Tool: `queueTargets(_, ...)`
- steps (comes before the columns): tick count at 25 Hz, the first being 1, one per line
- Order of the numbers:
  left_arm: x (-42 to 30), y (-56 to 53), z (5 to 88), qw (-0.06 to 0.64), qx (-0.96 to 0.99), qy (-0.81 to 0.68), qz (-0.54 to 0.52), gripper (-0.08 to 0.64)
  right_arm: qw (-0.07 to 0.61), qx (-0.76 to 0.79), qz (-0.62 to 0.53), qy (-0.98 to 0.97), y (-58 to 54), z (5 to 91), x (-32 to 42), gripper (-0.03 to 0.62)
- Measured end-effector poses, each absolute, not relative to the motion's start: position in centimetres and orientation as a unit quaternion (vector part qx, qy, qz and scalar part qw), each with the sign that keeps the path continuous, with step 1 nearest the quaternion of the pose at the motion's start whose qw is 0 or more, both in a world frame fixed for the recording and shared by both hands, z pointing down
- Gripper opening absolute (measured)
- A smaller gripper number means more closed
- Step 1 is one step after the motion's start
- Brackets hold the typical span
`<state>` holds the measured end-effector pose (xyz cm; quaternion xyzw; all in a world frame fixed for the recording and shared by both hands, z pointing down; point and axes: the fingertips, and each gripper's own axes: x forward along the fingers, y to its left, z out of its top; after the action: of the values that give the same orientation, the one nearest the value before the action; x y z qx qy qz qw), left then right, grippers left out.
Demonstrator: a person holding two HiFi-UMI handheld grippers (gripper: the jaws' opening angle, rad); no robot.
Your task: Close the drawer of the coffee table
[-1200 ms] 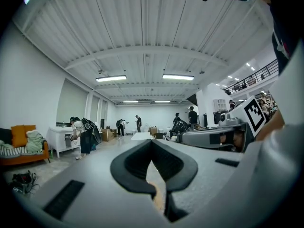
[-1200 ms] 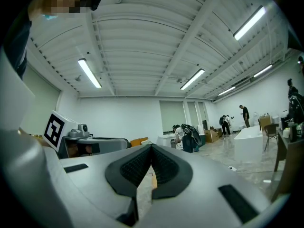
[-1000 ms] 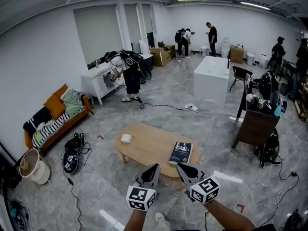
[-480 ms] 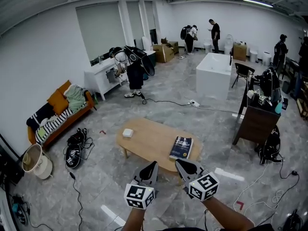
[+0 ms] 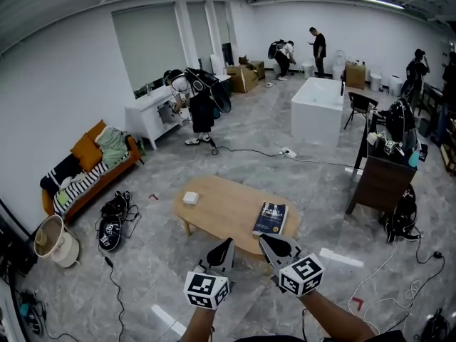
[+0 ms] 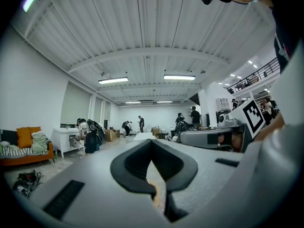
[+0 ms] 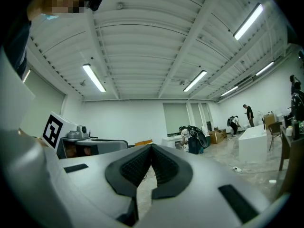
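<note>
Since a second ago the table (image 5: 221,212) has shifted slightly up and to the right in the head view. The left gripper (image 5: 226,245) and right gripper (image 5: 264,241) keep their place low in the frame, side by side.

Head view: the table stands on the floor (image 5: 285,155), ahead of both grippers and apart from them — neither touches it. A book (image 5: 268,220) lies near its right end and a small white box (image 5: 189,197) near its left end. The drawer cannot be made out from this angle. Both grippers point towards the table's near edge. A sofa (image 5: 85,169) stands along the left wall, well apart from the table.

Left gripper view: the jaws are closed, with the tips meeting and nothing between them. A sliver of tan surface shows through the slot below the tips. The right gripper's cube (image 6: 251,115) appears at the right side of the frame.

Right gripper view: the jaws are closed tip to tip — nothing is held. Grey floor shows through the slot below the tips. The left gripper's cube (image 7: 52,128) appears at the left side of the frame.
</note>
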<state>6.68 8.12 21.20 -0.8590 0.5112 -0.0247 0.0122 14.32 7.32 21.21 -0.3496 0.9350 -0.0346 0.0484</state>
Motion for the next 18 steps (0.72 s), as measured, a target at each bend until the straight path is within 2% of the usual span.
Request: queueTargets(18, 6.0, 7.6, 20.1, 0.019, -0.860, 0.509, -0.010, 0.002, 0.044, -0.346, -0.025, 0.937, 6.4, 20.8, 12.8, 0.011)
